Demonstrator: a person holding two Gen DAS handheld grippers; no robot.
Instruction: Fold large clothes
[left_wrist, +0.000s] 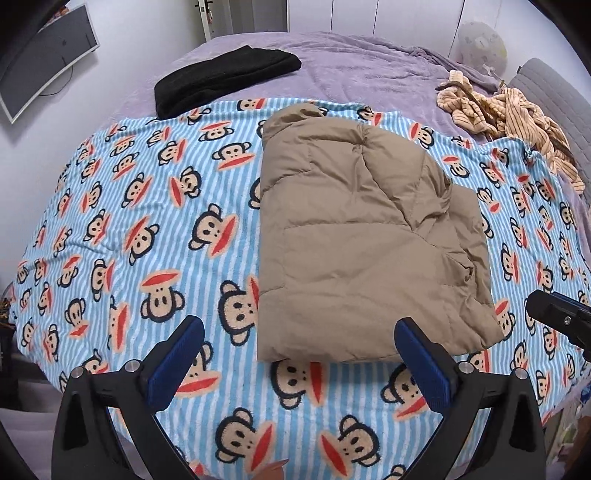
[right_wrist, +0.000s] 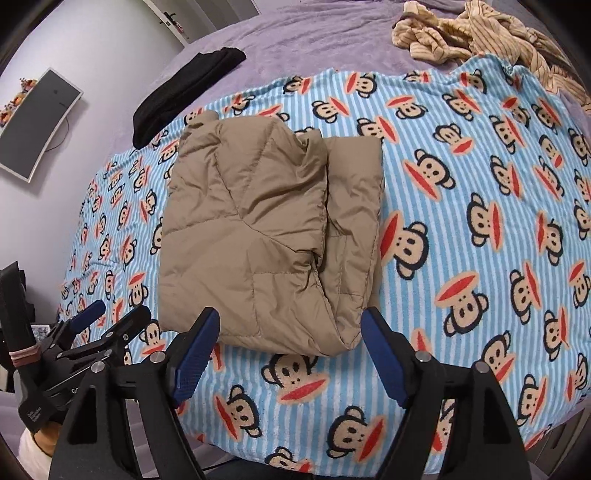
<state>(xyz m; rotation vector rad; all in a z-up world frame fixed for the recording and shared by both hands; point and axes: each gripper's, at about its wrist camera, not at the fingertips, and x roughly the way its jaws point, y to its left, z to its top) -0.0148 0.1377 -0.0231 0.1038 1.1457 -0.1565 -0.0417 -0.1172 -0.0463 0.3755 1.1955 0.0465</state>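
Tan quilted puffer jacket (left_wrist: 369, 236), folded into a thick rectangular bundle, lies just ahead of both my pairs of fingers on the blue-striped monkey-print blanket (left_wrist: 147, 221) spread over the bed. My left gripper (left_wrist: 299, 360) stands wide, nothing between its blue-padded fingers (left_wrist: 177, 363); the jacket's near edge sits just beyond and between the tips, apart from them. My right gripper (right_wrist: 290, 349) is also spread, holding nothing; the bundle's near right corner lies between its tips but the pads do not press it.

Judgement: this fold looks laid down and let go. One flap overlaps the right-hand layer unevenly. To do the step well, I'd check that overlap, then press the puffy top flat so it doesn't spring open, keeping both grippers clear of loose edges when lifting away.

Far beyond the fingers: a folded black garment (left_wrist: 225, 79) off to the left, a crumpled tan striped garment (left_wrist: 509, 114) off to the right, both on the purple bedcover (left_wrist: 369, 62). No containers in view.
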